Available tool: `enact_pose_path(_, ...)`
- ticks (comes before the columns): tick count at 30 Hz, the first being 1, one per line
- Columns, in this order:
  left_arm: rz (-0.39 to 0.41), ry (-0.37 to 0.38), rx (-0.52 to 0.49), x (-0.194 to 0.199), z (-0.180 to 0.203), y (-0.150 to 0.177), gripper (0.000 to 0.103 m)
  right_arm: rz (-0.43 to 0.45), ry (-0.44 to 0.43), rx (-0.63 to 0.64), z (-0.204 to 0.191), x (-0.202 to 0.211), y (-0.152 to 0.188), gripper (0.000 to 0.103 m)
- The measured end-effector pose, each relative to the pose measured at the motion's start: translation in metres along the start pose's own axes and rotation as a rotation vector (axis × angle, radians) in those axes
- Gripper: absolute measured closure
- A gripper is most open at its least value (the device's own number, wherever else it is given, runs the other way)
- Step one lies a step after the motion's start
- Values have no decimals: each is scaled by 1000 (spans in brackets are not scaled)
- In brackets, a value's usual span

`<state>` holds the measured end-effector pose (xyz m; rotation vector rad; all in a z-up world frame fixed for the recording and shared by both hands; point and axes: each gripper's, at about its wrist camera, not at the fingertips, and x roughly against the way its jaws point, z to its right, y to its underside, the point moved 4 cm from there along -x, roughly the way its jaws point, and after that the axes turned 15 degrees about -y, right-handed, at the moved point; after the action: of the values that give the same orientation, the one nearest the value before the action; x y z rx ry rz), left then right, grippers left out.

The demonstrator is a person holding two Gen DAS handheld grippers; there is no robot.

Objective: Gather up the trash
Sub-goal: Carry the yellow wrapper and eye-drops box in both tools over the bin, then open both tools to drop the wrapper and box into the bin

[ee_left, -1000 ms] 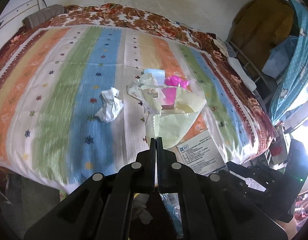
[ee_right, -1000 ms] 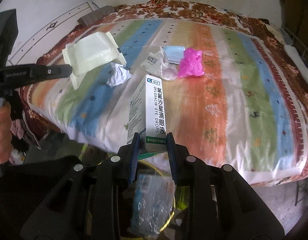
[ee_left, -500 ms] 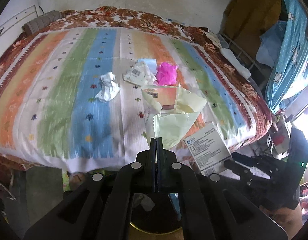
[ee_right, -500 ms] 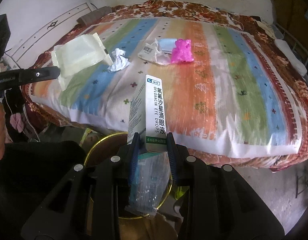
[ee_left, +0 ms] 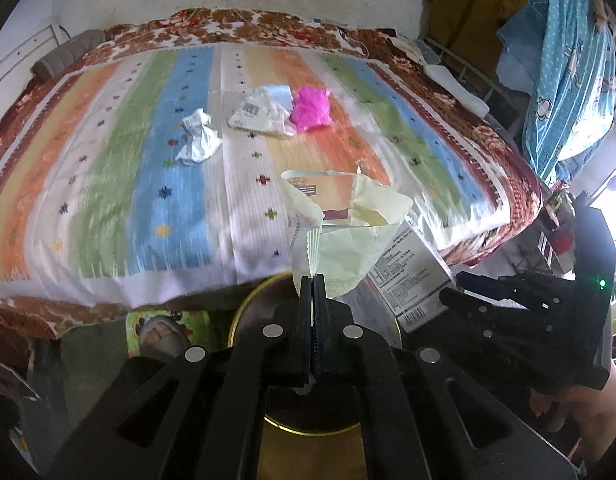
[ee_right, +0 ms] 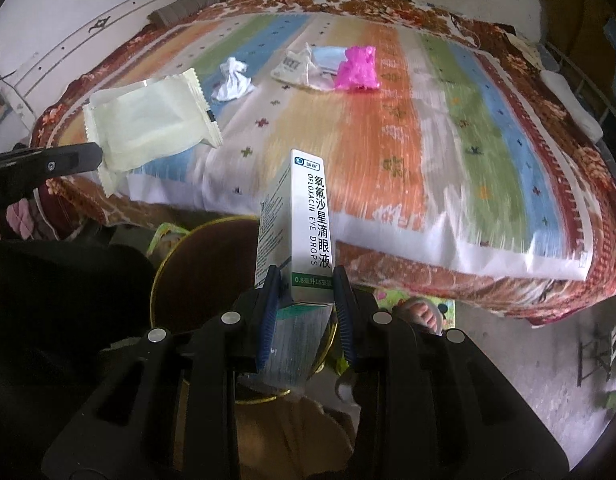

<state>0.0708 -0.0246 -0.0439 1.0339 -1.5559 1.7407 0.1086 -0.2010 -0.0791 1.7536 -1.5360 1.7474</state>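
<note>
My left gripper (ee_left: pixel 312 280) is shut on a pale yellow wrapper (ee_left: pixel 348 236), held over a round bin with a gold rim (ee_left: pixel 243 308) on the floor by the bed. The wrapper also shows in the right wrist view (ee_right: pixel 147 128). My right gripper (ee_right: pixel 305 280) is shut on a white eye-drops box (ee_right: pixel 308 224), also above the bin (ee_right: pixel 187 264). On the striped bedspread (ee_left: pixel 107 168) lie a crumpled white tissue (ee_left: pixel 197 136), a white printed wrapper (ee_left: pixel 255 114), a light blue face mask (ee_left: pixel 279 94) and a pink bag (ee_left: pixel 311 109).
The bed edge (ee_right: pixel 428 276) runs just beyond the bin. A person's foot in a sandal (ee_left: pixel 163 336) stands on a green mat beside it. Clothes and a blue curtain (ee_left: pixel 572 60) hang at the right. A white headboard (ee_right: pixel 79 44) stands at the left.
Both grippers have pulled back from the bed with their loads. The bin has come into full view beneath them and the trash on the bed looks farther away.
</note>
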Motion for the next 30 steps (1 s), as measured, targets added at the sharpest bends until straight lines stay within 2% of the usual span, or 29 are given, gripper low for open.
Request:
enact_pose_path(7,-69,-23,-36,-13,10,29,103,-90,15,-25,-1,-17,20,78)
enact_pose_path(11,-97,-29,-57,-19,18,38,103,-112,30,-43,3,-21,24,78)
enact_pose_path(17,-132,-5,-47,-25,21,46,102,-159,21,-77,8,-33,28,77)
enact_pose_path(19,-153,-7,-35,-31,20,45,93,-176,13,-109,12,-39,28,75)
enact_pose_path(20,-164,-8,-27,-34,20,45,76,-180,11,-123,14,-41,28,70)
enact_pose_path(21,-164,-4,-18,-34,19,44,64,-179,7,-128,13,-42,28,63)
enact_pose_path(24,-148,-14,-10,-33,18,41,59,-172,-7,-123,11,-43,26,48)
enact_pose_path(28,-133,-18,23,-30,12,35,53,-157,-16,-127,11,-44,23,47)
enact_pose_path(30,-116,-26,39,-27,7,33,49,-138,-13,-113,8,-41,20,43)
